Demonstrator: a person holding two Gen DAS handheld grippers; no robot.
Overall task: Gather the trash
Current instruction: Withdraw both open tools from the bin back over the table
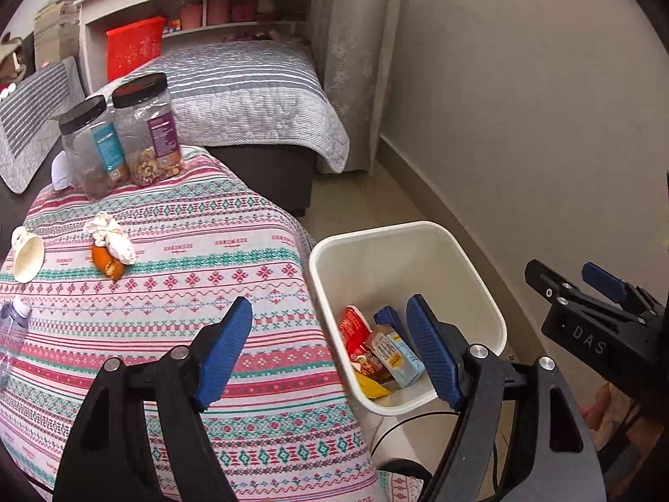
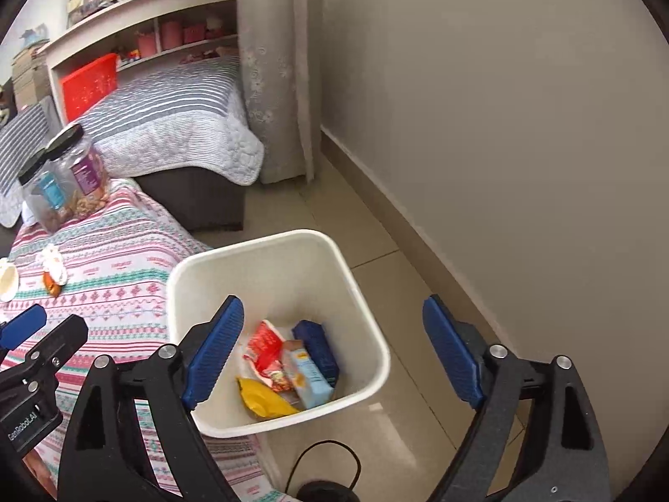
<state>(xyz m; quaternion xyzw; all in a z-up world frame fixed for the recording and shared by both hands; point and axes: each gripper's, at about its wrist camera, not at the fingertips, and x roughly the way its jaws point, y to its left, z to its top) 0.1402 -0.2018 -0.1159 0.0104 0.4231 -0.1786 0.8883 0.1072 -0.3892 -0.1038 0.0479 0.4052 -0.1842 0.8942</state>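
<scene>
A white trash bin (image 1: 468,276) (image 2: 359,293) stands on the floor beside the table. It holds a red wrapper (image 2: 263,345), a yellow wrapper (image 2: 263,401), a light blue carton (image 2: 309,380) and a dark blue box (image 2: 317,347). On the patterned tablecloth (image 1: 200,251) lie a crumpled tissue (image 1: 111,236), an orange peel (image 1: 106,265) and a tipped paper cup (image 1: 26,257). My left gripper (image 1: 330,355) is open and empty over the table edge and bin. My right gripper (image 2: 334,359) is open and empty above the bin.
Two black-lidded jars (image 1: 146,129) stand at the table's far end. A clear plastic bottle (image 1: 10,334) lies at the left edge. A bed (image 1: 251,92) with shelves is behind. A wall (image 2: 501,125) runs on the right. A black cable (image 2: 326,456) lies on the floor.
</scene>
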